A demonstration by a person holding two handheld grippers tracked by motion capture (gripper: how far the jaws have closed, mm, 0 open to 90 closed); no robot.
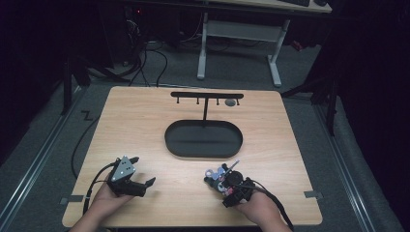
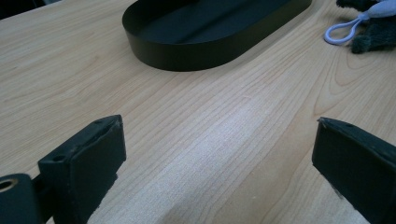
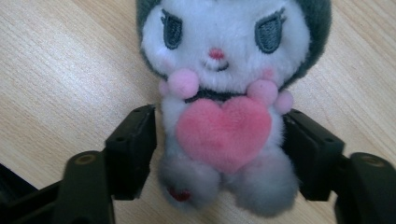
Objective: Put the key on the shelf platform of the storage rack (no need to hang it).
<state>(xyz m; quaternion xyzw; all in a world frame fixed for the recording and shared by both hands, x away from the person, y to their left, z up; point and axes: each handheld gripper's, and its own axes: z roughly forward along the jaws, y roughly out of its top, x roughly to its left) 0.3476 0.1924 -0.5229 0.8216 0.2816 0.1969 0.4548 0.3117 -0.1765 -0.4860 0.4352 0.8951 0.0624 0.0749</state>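
A small plush toy (image 3: 219, 56) with a white face, dark grey hood and pink heart lies on its back on the wooden table (image 1: 145, 121), at the front right (image 1: 215, 174). My right gripper (image 3: 219, 140) reaches over it from the near side, its black pads pressed against both sides of the toy's body. In the high view the right gripper (image 1: 221, 181) covers most of the toy. My left gripper (image 1: 144, 170) rests at the front left, jaws wide apart over bare wood (image 2: 219, 149). The toy's white loop (image 2: 343, 33) shows at the far right of the left gripper view.
A black oval tray (image 1: 203, 152) sits mid-table, its wall (image 2: 187, 56) ahead of the left gripper. Behind it stands a black T-shaped hook rack (image 1: 207, 95) with a small grey item (image 1: 230, 102) hanging at its right end. A white desk frame (image 1: 239, 31) stands beyond the table.
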